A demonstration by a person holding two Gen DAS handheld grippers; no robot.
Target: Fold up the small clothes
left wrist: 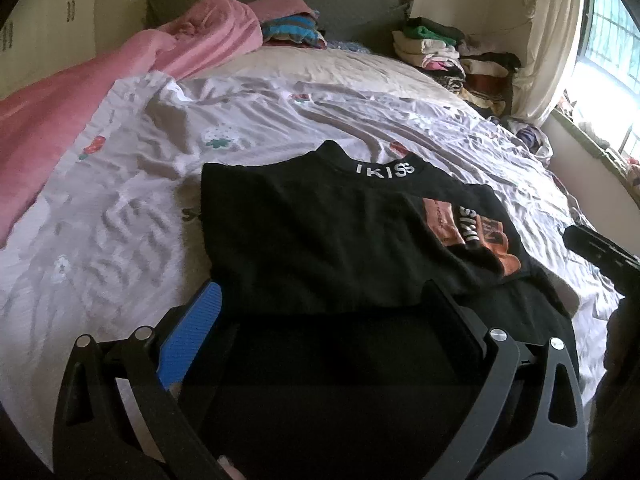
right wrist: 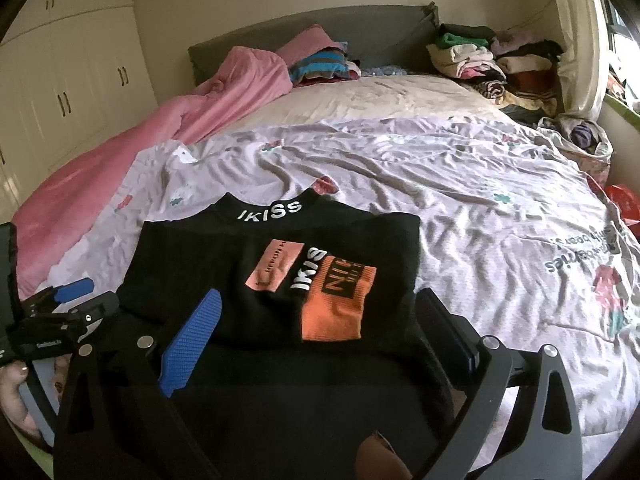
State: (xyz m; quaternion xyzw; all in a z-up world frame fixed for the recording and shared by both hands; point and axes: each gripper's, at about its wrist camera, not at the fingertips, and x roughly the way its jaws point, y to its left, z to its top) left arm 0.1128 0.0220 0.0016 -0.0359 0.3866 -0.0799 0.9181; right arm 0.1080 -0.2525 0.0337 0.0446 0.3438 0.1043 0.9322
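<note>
A black top (left wrist: 320, 240) with "IKISS" on the collar and an orange print lies partly folded on the bed, also in the right wrist view (right wrist: 280, 272). My left gripper (left wrist: 320, 300) is open, its blue pad (left wrist: 192, 336) at the garment's near left edge, fingers straddling the near hem. My right gripper (right wrist: 316, 308) is open over the garment's near edge, its blue pad (right wrist: 192, 344) on the left. The left gripper also shows at the left in the right wrist view (right wrist: 72, 296). The right gripper's body shows at the right edge of the left wrist view (left wrist: 600, 252).
The bed has a wrinkled pale lilac sheet (right wrist: 480, 208) with flower prints. A pink blanket (right wrist: 160, 140) lies along the left. Stacks of folded clothes (right wrist: 500, 64) sit at the headboard's right. White wardrobes (right wrist: 60, 72) stand left, a window (left wrist: 612, 40) right.
</note>
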